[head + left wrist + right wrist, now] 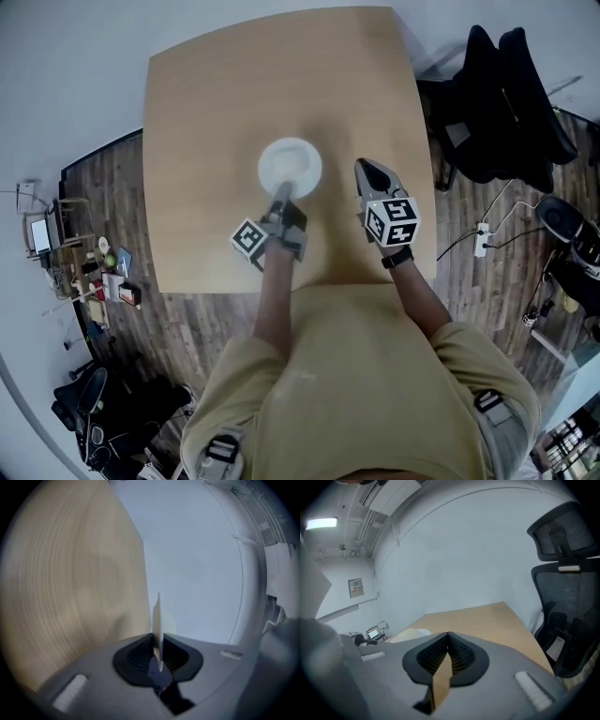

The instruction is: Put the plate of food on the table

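Observation:
A white plate is over the middle of the light wooden table; I cannot tell whether it touches the top. My left gripper is shut on its near rim. In the left gripper view the plate shows edge-on as a thin white blade pinched between the black pads of the left gripper, with the table tilted up at the left. My right gripper hovers just right of the plate, shut and empty. Its own view shows the right gripper with tips meeting, the plate low at the left.
A black mesh office chair stands beyond the table's right edge and fills the right of the right gripper view as the chair. A white power strip with cables lies on the wood floor. Small clutter sits on the floor at the left.

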`<state>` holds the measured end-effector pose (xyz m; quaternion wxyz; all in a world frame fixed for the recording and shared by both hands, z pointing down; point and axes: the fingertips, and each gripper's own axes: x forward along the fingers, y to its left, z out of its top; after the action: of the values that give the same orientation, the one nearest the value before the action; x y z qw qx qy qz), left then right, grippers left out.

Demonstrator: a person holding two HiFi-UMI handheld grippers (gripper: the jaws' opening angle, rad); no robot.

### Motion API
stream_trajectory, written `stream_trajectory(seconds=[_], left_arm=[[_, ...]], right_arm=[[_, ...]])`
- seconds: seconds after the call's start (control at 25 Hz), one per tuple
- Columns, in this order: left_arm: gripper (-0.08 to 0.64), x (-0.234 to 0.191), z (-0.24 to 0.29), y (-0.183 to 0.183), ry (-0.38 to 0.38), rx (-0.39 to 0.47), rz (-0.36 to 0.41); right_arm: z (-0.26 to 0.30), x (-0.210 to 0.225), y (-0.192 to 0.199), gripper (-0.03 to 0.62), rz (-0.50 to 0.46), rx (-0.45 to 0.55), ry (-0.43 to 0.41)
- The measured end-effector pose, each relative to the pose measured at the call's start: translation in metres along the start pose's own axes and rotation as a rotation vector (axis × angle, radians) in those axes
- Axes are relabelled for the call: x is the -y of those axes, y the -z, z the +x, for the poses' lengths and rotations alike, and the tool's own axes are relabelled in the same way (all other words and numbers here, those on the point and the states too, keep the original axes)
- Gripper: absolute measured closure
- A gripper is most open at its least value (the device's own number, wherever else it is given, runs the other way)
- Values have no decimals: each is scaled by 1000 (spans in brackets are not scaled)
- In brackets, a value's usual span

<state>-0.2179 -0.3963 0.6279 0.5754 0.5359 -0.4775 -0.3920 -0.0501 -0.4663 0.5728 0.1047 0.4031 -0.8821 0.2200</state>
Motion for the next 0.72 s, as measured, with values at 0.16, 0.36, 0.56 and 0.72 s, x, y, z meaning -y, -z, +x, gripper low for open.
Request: stream_trajectory(seconds=[0.16, 0.36, 0.56, 0.72], left_arm=[[529, -5, 27, -23, 8, 9, -3], [529, -21, 50, -53, 1, 44, 14], [529, -42, 78, -68, -28, 60, 19], [529, -61, 98, -72, -59, 55, 38]], right_arm=[[28, 7, 1, 588, 31, -22, 5], [51, 12, 5, 588, 58, -45, 10], [72, 21, 8, 588, 72, -66, 3], [86, 29, 14, 588, 81, -83, 2]])
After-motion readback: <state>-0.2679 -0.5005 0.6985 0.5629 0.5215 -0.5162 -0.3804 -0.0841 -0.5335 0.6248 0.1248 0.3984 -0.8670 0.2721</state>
